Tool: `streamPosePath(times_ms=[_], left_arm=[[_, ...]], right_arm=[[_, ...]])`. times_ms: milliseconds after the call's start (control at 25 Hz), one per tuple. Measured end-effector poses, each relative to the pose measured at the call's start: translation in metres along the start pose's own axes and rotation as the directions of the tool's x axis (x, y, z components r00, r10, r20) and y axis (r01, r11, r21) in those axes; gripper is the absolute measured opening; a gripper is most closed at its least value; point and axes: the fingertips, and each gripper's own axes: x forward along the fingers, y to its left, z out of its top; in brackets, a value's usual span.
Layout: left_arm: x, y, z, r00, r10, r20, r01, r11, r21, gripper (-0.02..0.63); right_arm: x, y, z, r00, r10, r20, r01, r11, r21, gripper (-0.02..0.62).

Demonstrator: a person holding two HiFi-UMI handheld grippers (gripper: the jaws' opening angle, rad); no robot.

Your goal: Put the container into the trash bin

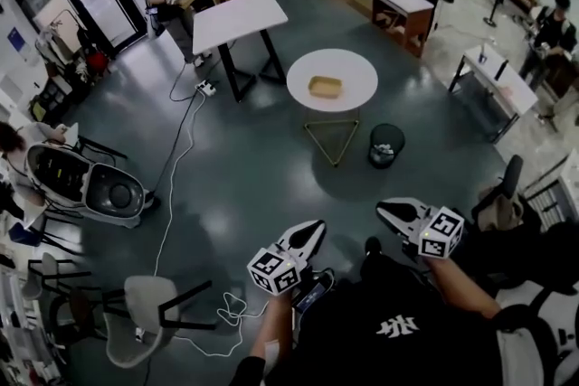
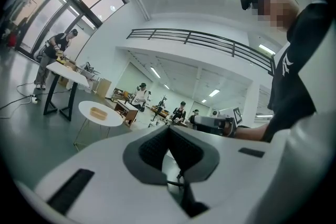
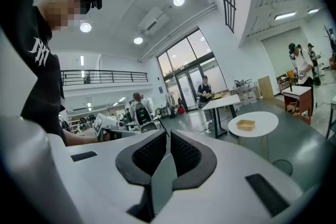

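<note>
Nearest, a black shirt (image 1: 398, 325) bears a white interlocked monogram. The white plastic left gripper (image 1: 313, 230) and right gripper (image 1: 384, 211) are both closed and empty. Farther off, the shallow tan rectangular container (image 1: 325, 87) sits on the round white table (image 1: 353, 68), with the round black trash bin (image 1: 386, 145) on the floor beside it.

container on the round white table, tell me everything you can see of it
The container is a shallow, tan, rectangular tray with rounded corners and an open top. It looks empty and may be paper pulp or light wood. It sits flat and upright near the middle of the round white table, touching only the tabletop. The black trash bin stands on the floor beside the table, apart from it.
</note>
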Motion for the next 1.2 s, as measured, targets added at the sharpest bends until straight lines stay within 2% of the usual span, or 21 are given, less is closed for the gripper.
streamPosePath(times_ms=[200, 520, 760, 1080, 1200], left_arm=[[0.016, 0.01, 0.005, 1.0, -0.011, -0.02, 0.011, 1.0, 0.011, 0.003], [0.048, 0.056, 0.03, 0.999, 0.031, -0.038, -0.029, 0.999, 0.045, 0.003], [0.099, 0.095, 0.059, 0.996, 0.058, -0.069, -0.054, 0.997, 0.06, 0.003], [0.172, 0.148, 0.107, 0.997, 0.059, -0.054, -0.054, 0.995, 0.086, 0.003], [0.209, 0.169, 0.115, 0.996, 0.062, -0.056, -0.056, 0.994, 0.097, 0.003]], right_arm=[[0.004, -0.017, 0.006, 1.0, -0.005, 0.019, 0.005, 1.0, 0.002, 0.049], [0.023, -0.086, 0.028, 0.998, -0.016, 0.068, 0.015, 1.0, 0.014, 0.049], [0.052, -0.143, 0.051, 0.998, 0.016, 0.057, -0.015, 1.0, -0.023, 0.049], [0.08, -0.22, 0.09, 0.997, 0.044, 0.064, -0.043, 0.999, -0.027, 0.049], [0.091, -0.261, 0.099, 0.996, 0.057, 0.073, -0.055, 0.998, -0.023, 0.049]])
